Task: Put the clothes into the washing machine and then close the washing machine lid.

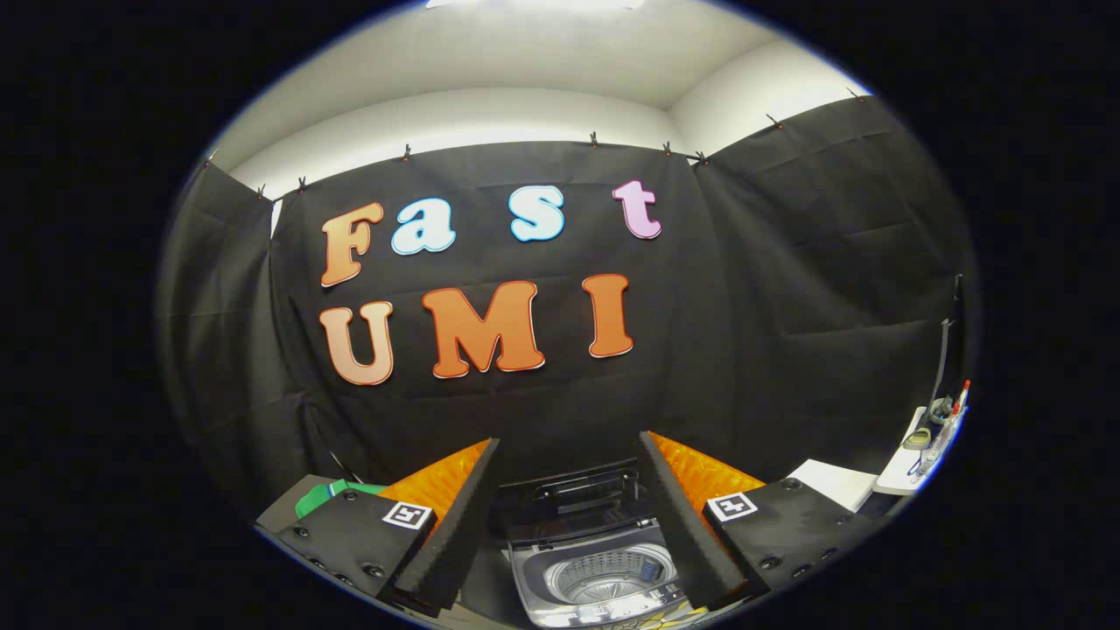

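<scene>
Presently the tool (569, 516) hangs released, fingers spread and empty, above the toy washing machine (591, 569), whose lid (573, 499) stands raised and drum looks bare. No clothes between the fingers; green cloth (332, 494) lies beyond the left finger. Risk, as I judge: knocking the lid shut early.

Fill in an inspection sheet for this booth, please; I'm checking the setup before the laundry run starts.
Surface: a white table shows beyond the right finger.
Job's things: washing machine between the fingers, lid raised, drum looks empty; green cloth beside the left finger, possibly the clothes.
Clutter: small items on a white shelf at far right, too small to identify.
Grippers: gripper open, holding nothing.
Cables: nothing seen.
Surroundings: black cloth wall, white ceiling.
</scene>
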`<action>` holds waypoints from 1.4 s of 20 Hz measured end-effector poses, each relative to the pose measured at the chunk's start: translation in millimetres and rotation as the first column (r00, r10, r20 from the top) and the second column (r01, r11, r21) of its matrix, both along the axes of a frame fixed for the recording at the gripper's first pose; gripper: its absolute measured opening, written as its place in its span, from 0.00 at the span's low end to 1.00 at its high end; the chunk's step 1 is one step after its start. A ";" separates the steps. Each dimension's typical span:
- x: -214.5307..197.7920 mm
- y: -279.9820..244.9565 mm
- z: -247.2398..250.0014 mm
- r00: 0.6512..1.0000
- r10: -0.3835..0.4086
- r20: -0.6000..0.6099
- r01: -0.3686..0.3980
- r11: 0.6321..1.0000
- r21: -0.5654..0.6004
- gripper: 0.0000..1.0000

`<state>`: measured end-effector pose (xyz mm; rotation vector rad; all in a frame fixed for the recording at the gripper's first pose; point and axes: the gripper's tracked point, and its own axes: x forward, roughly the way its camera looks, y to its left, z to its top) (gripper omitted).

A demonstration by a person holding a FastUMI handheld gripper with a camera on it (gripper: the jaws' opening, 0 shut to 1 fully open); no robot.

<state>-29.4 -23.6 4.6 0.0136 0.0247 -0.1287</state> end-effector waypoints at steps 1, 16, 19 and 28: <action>2.8 2.8 3.3 1.000 0.004 0.002 -0.004 1.000 -0.008 0.98; 15.8 141.7 -4.4 0.978 0.205 -0.035 -0.205 0.979 -0.008 0.99; 12.9 189.7 -22.8 0.955 0.287 -0.074 -0.287 0.958 0.014 0.99; 19.6 262.8 -118.4 0.868 0.385 -0.313 -0.339 0.921 0.191 0.98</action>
